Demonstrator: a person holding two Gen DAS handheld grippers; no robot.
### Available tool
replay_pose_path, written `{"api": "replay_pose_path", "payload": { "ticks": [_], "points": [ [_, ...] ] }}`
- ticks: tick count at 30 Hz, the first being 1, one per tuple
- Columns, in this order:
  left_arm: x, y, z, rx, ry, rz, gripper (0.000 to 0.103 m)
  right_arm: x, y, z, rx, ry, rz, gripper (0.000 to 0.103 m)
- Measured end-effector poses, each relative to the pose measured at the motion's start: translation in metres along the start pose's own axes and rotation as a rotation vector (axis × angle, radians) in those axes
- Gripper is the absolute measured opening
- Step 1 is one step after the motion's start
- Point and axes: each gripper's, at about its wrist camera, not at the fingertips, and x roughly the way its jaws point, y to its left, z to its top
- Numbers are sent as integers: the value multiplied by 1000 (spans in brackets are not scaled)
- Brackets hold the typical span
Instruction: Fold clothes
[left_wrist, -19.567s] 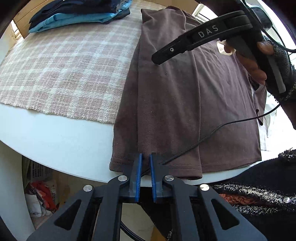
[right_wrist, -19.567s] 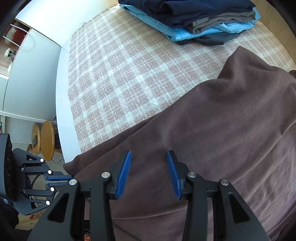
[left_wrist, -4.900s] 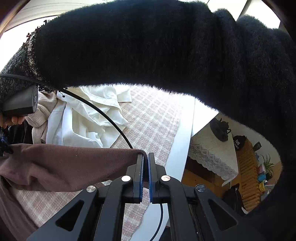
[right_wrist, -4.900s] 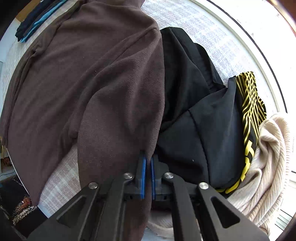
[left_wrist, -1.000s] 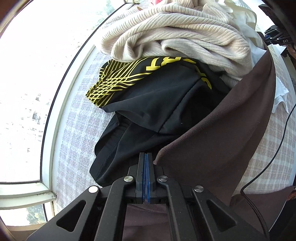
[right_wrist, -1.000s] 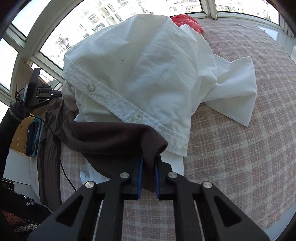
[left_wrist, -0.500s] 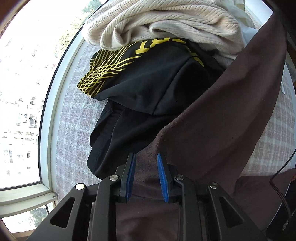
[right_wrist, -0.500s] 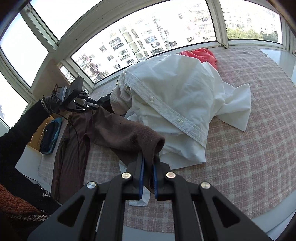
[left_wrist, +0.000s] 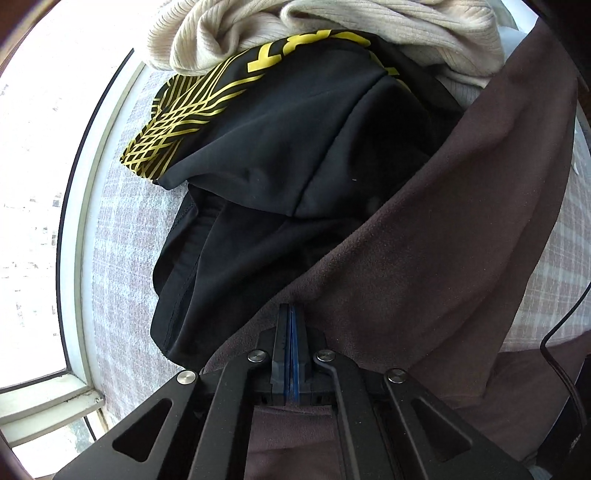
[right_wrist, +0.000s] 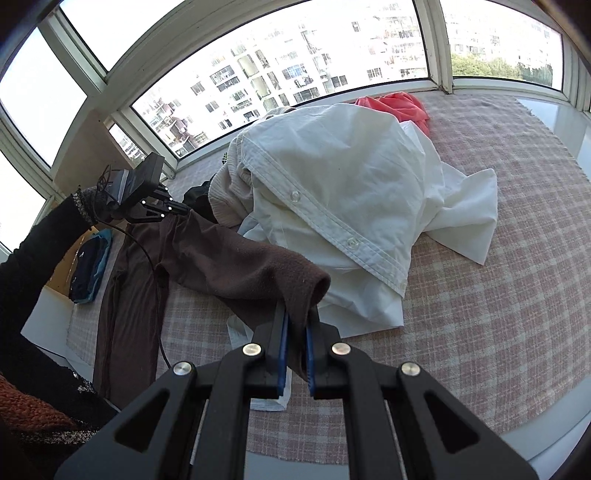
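1. My right tongs (right_wrist: 294, 341) are pinched tight on the cuff of the brown top (right_wrist: 236, 266). The sleeve stretches away from them, up and to the left, to my left tongs (right_wrist: 177, 209).
2. My left tongs are squeezed flat, and the brown cloth bunches right at their tips. I think they have only a thin bit of it. It could slip out if I pull hard.
3. Just past my left tongs sits the black and yellow top (left_wrist: 280, 147). The sleeve could drag it along.
4. Behind my right tongs is the white shirt (right_wrist: 343, 206), touching the sleeve. It could catch and slide too.
5. A black cable (right_wrist: 155, 280) lies across the brown top. It might snag the fold.
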Motion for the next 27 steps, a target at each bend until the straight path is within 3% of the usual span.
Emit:
{"api": "replay_pose_path", "payload": {
  "ticks": [3, 7, 8, 12, 15, 16, 17, 20, 27],
  "points": [
    [-20, 3, -5, -2, -38, -33, 1, -5, 7, 3, -13, -2, 14, 8],
    [-33, -11, 7, 105, -70, -23, 35, -4, 10, 2, -19, 7, 5, 8],
    [-31, -13, 12, 127, -65, -12, 36, -3, 11, 2, -20, 9, 2, 8],
    [-11, -3, 51, 171, -8, -29, 34, -6, 15, -3, -26, 14, -7, 8],
    [4, -3, 55, 194, 41, -41, 34, -12, 17, -6, -25, 10, -10, 8],
    [7, -3, 56, 196, 47, -48, 28, -12, 16, -7, -20, 7, -13, 8],
    [8, -3, 56, 197, 49, -55, 18, -13, 15, -7, -14, 7, -17, 8],
    [5, 1, 56, 192, 44, -49, 5, -9, 13, -7, -14, 14, -36, 8],
    [-18, 15, 51, 158, -11, -21, 3, -20, 22, 4, -29, -48, -48, 6]
  ]
}}
